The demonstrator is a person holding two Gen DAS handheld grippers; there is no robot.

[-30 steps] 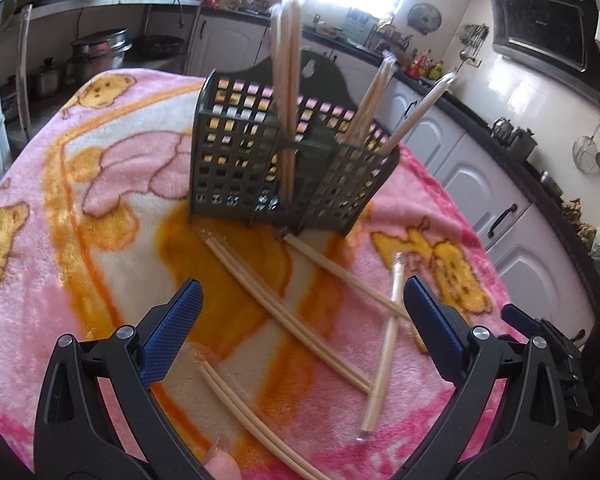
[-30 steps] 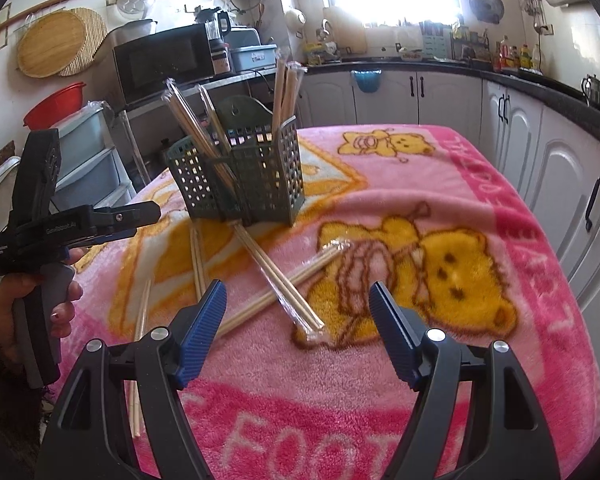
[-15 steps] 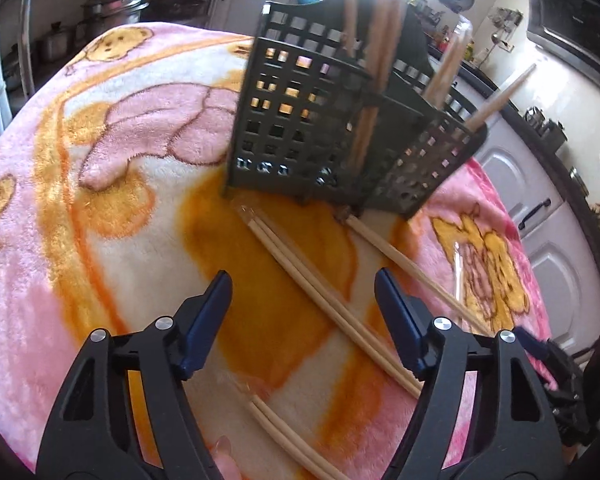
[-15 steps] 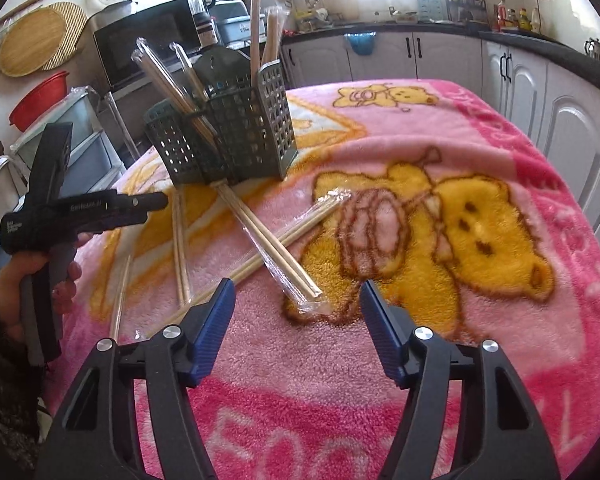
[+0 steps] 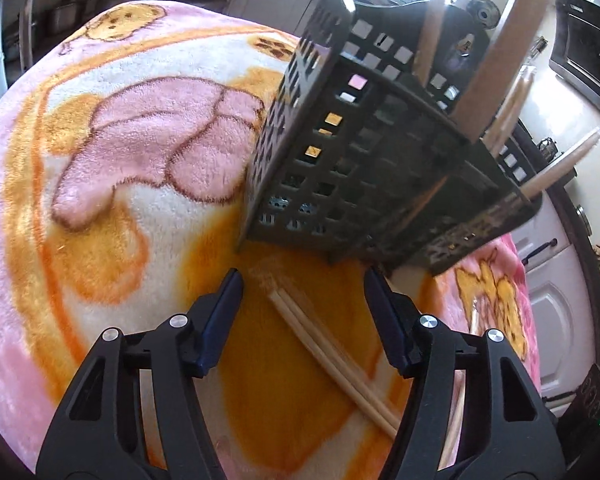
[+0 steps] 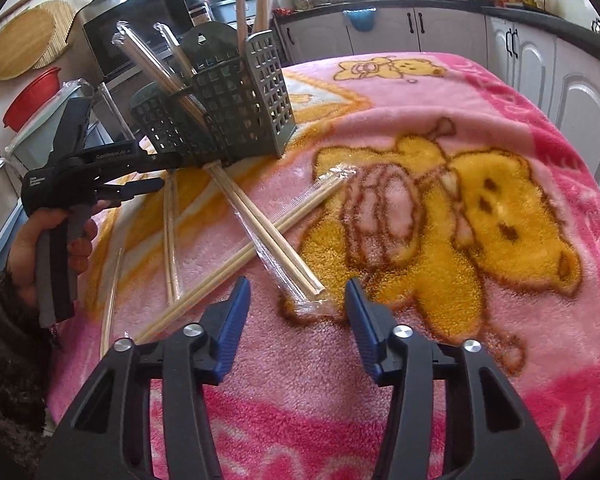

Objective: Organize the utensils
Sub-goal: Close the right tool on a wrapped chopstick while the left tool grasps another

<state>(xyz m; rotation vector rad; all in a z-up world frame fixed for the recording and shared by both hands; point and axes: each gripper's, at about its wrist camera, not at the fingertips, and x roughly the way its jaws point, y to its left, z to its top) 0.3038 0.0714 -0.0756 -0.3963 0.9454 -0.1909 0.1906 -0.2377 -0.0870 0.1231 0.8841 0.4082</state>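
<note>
A dark green slotted utensil basket [image 5: 364,168] [image 6: 228,104] stands on the pink blanket with several wrapped chopstick pairs upright in it. My left gripper [image 5: 302,284] is open, close before the basket's base, its tips on either side of the end of a chopstick pair [image 5: 332,356] lying on the blanket. My right gripper [image 6: 298,292] is open and straddles the near end of a wrapped chopstick pair [image 6: 268,236]. A second pair [image 6: 236,258] crosses under it. The left gripper also shows in the right wrist view [image 6: 168,172] beside the basket.
More chopstick pairs [image 6: 171,236] lie on the blanket's left part. The pink bear-print blanket [image 6: 480,208] covers the table. White cabinets [image 6: 540,64] and a counter stand behind and to the right; a microwave [image 6: 140,28] stands far left.
My left gripper has moved forward and down toward the basket's base, over the chopstick pair's end. My right gripper has moved forward and lower toward the wrapped pair's near end. Both stayed open.
</note>
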